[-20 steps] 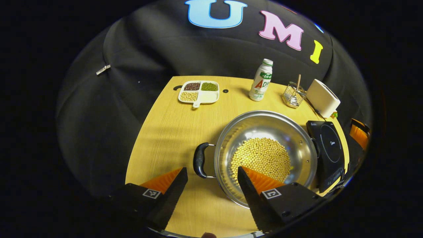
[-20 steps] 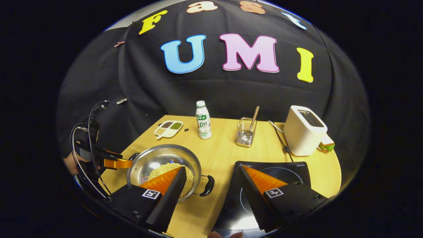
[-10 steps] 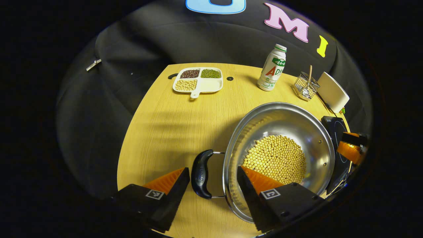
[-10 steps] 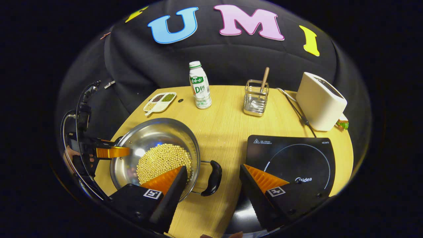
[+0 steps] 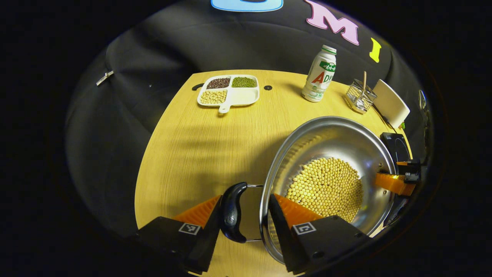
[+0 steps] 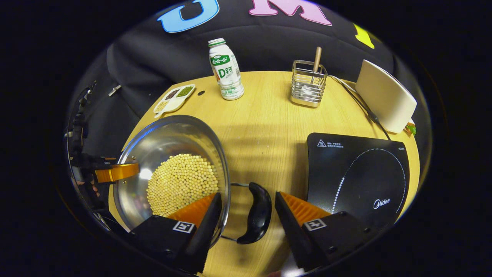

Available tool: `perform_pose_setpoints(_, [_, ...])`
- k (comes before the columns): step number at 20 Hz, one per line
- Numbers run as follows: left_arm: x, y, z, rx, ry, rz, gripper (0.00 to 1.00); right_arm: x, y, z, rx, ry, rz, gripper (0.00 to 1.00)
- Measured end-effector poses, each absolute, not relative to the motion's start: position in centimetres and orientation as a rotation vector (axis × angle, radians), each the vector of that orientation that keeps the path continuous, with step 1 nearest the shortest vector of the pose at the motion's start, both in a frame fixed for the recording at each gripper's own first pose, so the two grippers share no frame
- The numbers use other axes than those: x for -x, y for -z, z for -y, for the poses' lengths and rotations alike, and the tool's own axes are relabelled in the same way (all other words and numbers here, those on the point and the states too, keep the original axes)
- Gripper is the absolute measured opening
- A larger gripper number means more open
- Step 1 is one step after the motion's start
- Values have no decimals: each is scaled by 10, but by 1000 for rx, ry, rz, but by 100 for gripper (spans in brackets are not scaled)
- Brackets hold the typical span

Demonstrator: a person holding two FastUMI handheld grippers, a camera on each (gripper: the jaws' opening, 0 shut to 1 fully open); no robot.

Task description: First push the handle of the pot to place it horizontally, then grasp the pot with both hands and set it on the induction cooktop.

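Now I am straddling each black loop handle (image 5: 231,212) of the steel soybean pot (image 5: 326,134).
Both hand-held grippers, left (image 5: 243,215) and right (image 6: 246,209), are gaping apart; I am centring before clamping evenly.

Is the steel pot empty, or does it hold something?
Not empty. The steel pot holds a heap of pale yellow beans over its bottom, well below the rim; bare metal wall shows above them.
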State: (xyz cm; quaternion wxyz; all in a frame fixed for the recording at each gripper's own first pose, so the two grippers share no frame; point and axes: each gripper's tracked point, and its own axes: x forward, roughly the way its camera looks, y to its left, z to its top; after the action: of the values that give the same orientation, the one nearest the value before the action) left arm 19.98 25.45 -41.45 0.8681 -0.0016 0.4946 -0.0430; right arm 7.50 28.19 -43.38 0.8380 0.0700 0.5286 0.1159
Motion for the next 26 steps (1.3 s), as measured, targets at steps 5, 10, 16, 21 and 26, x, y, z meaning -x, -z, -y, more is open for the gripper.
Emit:
perform_pose_setpoints(5, [-198, 414, -253, -4, 96, -1042, 70, -77, 432, -286, -163, -245, -1138, 61])
perform_pose_setpoints(10, [-193, 412, -252, 25, 95, -1048, 63, -75, 431, -285, -139, -233, -1181, 58])
perform_pose_setpoints(16, [-177, 381, -240, 18, 96, -1051, 62, -66, 397, -266, -148, -229, -1174, 57])
perform_pose_setpoints(21, [-167, 346, -209, 2, 118, -1048, 62, -60, 364, -230, -162, -213, -1168, 57])
perform_pose_setpoints(26, [-158, 319, -162, 7, 141, -1029, 62, -52, 339, -181, -170, -182, -1149, 57])
